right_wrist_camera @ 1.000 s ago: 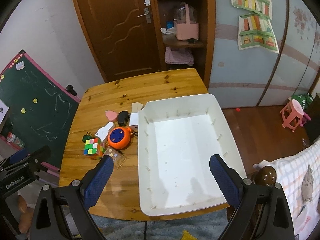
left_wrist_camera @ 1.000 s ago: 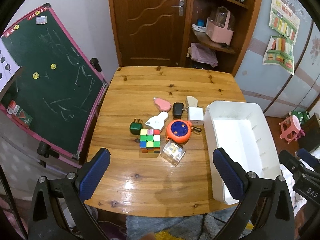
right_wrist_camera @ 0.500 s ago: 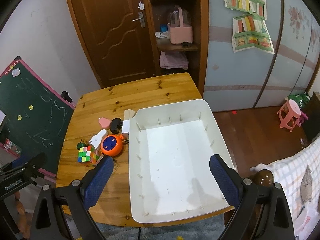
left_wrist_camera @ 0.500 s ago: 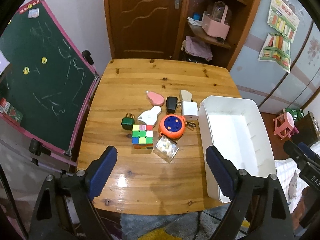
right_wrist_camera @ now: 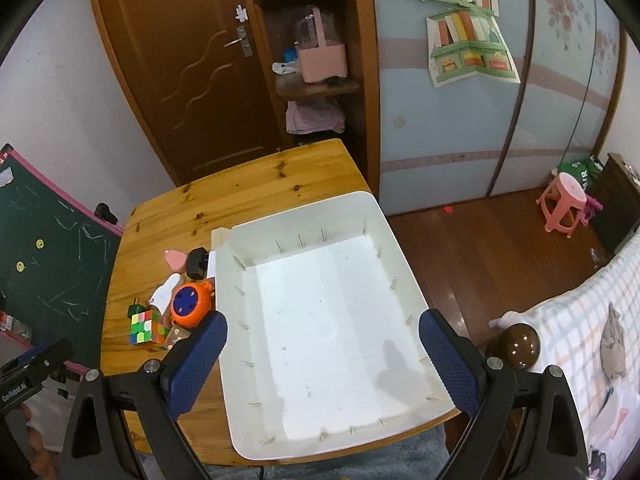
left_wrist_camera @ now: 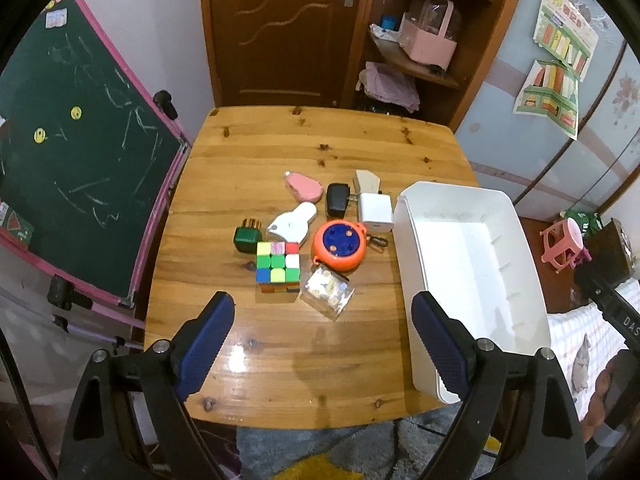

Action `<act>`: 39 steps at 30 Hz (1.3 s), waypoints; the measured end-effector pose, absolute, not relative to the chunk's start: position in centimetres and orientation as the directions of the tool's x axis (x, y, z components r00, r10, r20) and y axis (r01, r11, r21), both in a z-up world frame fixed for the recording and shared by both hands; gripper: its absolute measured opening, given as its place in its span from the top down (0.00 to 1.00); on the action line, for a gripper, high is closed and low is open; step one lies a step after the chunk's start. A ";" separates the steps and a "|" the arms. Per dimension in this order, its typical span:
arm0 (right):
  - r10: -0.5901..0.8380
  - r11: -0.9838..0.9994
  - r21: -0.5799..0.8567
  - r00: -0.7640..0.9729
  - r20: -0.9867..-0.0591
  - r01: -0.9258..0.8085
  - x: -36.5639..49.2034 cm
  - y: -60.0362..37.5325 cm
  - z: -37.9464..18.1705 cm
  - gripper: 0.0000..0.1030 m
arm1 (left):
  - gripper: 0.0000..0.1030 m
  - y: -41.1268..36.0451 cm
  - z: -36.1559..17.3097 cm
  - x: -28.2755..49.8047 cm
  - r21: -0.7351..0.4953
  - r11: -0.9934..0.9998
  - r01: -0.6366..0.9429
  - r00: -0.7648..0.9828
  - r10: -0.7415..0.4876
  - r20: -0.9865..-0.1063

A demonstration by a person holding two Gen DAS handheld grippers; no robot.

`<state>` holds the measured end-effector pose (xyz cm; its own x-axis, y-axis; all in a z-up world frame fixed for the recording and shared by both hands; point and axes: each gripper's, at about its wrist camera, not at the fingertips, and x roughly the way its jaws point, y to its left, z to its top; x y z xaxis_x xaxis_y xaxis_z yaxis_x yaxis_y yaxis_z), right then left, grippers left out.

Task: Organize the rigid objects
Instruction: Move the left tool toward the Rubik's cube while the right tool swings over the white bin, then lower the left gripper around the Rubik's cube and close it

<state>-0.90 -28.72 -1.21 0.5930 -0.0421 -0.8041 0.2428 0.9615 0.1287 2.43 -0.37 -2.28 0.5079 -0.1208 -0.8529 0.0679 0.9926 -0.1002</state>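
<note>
A cluster of small things lies mid-table: a colour puzzle cube, an orange round reel, a clear packet, a green block, a white device, a pink piece, a black charger and a white charger. My left gripper hovers open above the near table, short of the cluster, holding nothing. The white bin stands empty on the right. My right gripper hangs open over the bin's near half, also holding nothing. The cube and reel show at its left.
A green chalkboard leans close along the table's left edge. Behind the table are a brown door and corner shelves. A pink stool stands on the wooden floor at right, and bedding lies near the bin's right side.
The left jaws have narrowed a little and that view has tipped slightly, with the cluster still centred. The right gripper has shifted sideways over the bin, rolling slightly.
</note>
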 end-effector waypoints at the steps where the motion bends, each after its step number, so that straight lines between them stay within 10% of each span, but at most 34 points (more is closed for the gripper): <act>1: -0.042 0.962 0.128 0.593 -0.804 0.242 -0.9 -28.8 -1.2 0.06 | 0.11 -0.4 -2.2 2.5 -0.099 0.993 0.070 0.511 -0.120 -0.851; 23: -0.141 0.954 0.027 0.525 -0.839 0.299 2.3 -33.3 -7.6 0.07 | 0.25 2.3 -7.2 5.5 -0.141 0.989 -0.049 0.440 -0.105 -0.892; 39: -0.074 0.926 0.093 0.418 -0.905 0.367 3.3 -39.8 -16.3 0.38 | 0.25 2.3 -9.3 6.2 -0.065 0.996 -0.060 0.464 -0.030 -0.885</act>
